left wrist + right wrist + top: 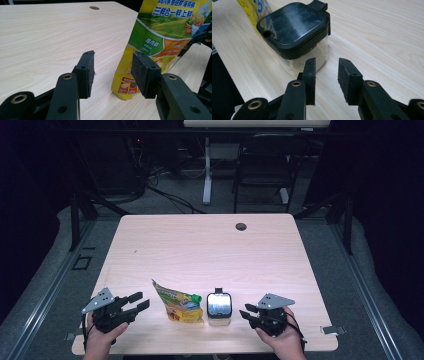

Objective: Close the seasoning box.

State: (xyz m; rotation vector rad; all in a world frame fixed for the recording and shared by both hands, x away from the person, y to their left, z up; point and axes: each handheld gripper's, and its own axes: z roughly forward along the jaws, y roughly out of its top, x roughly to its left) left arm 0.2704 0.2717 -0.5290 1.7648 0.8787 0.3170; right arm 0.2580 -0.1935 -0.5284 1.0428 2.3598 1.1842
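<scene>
A yellow and green spouted pouch [179, 303] with a green cap stands near the table's front edge, and the left gripper view shows it close up [160, 42]. Right of it sits a clear square container [219, 309] with a black lid, holding pale powder [294, 32]. My left gripper [139, 301] rests left of the pouch, open, its jaws apart with bare wood between them [112, 75]. To the right of the container, my right gripper [248, 312] points at it, open, nothing between its jaws [326, 80].
The wooden table [200, 245] has a round cable hole [241, 226] near its far edge. Beyond it stand a dark chair [265, 165] and a white desk leg [206, 175], with cables on the floor.
</scene>
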